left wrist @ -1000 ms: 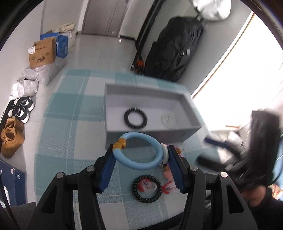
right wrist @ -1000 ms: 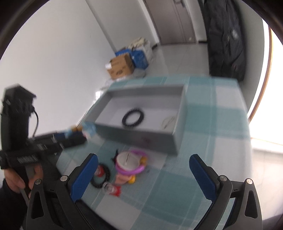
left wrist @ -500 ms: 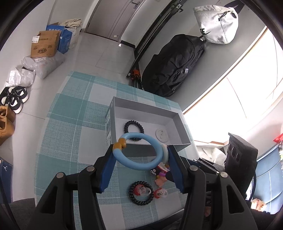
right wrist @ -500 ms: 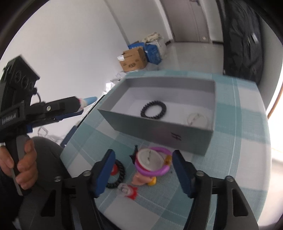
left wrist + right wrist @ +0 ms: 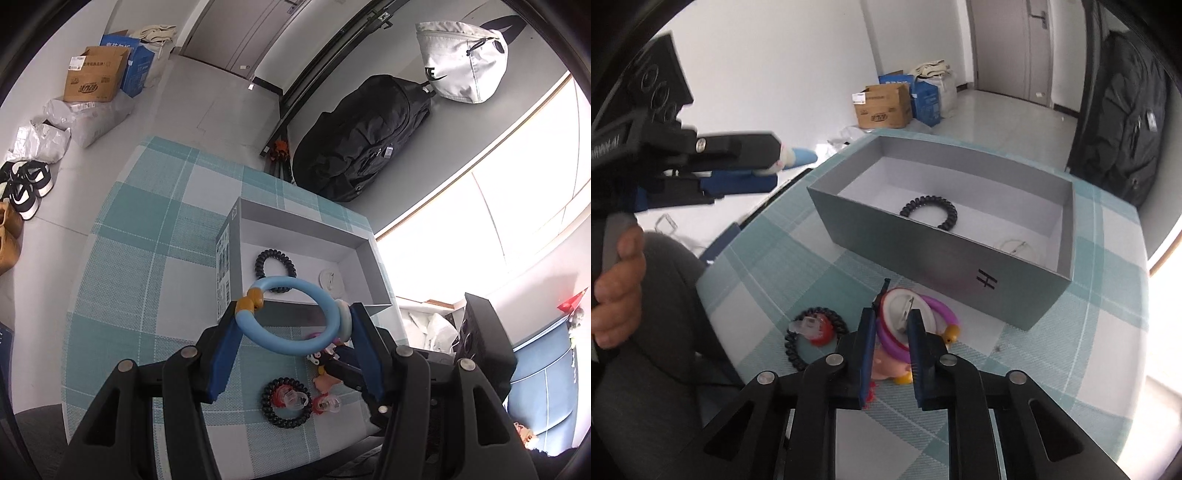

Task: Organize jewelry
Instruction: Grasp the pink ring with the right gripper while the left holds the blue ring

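Observation:
My left gripper (image 5: 293, 319) is shut on a light blue ring bracelet (image 5: 291, 343) with an orange bead, held above the table in front of the grey box (image 5: 229, 269). The box (image 5: 923, 254) holds a black coil hair tie (image 5: 275, 264) (image 5: 929, 210) and a small white item (image 5: 330, 278). My right gripper (image 5: 892, 319) has closed around a white round piece (image 5: 899, 308) lying with a purple ring (image 5: 942, 312) on the table. A second black coil tie (image 5: 812, 341) with a red clip lies to its left.
The table has a teal and white checked cloth (image 5: 147, 266). A pink figure (image 5: 888, 367) lies under my right fingers. A black backpack (image 5: 362, 136), cardboard boxes (image 5: 96, 75) and shoes (image 5: 26, 184) are on the floor beyond.
My left gripper has risen and drawn back with the blue ring. My right gripper has moved down to the white piece and its fingers have closed from wide open.

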Action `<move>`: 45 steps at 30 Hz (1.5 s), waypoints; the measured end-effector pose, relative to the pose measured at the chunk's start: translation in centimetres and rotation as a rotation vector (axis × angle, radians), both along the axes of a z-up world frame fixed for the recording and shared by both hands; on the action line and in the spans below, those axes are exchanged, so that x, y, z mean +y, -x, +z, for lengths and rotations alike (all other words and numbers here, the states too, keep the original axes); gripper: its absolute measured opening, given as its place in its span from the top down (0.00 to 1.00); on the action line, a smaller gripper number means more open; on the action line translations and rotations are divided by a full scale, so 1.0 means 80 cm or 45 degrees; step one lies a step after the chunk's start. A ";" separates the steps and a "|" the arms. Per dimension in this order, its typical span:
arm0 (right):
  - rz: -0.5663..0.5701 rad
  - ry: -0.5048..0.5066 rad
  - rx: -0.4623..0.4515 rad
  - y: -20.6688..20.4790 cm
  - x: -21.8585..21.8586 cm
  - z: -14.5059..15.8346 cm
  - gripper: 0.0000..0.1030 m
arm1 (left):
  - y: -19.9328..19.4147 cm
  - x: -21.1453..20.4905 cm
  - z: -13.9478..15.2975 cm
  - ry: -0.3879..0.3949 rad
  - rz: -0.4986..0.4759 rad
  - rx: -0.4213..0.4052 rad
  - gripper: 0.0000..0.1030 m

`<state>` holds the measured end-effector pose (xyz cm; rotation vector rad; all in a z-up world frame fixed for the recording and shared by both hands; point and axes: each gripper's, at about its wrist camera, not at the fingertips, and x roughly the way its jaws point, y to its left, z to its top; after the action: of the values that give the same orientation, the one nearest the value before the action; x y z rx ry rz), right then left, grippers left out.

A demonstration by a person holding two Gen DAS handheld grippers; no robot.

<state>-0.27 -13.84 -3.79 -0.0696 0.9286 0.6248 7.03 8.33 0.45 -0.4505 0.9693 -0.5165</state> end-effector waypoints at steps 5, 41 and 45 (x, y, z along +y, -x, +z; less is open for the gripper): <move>-0.054 -0.144 0.086 -0.009 -0.023 0.002 0.84 | -0.001 0.000 -0.002 -0.003 -0.001 0.012 0.49; -0.093 -0.048 0.198 -0.047 0.007 -0.014 0.41 | -0.005 -0.006 -0.013 -0.014 0.010 0.095 0.49; -0.068 0.013 0.170 -0.043 0.019 -0.015 0.49 | -0.007 -0.005 -0.014 -0.004 0.014 0.104 0.49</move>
<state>3.21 -12.32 -4.98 -0.0121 1.0598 0.5801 7.59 7.92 -0.65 -0.4767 1.0453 -0.4893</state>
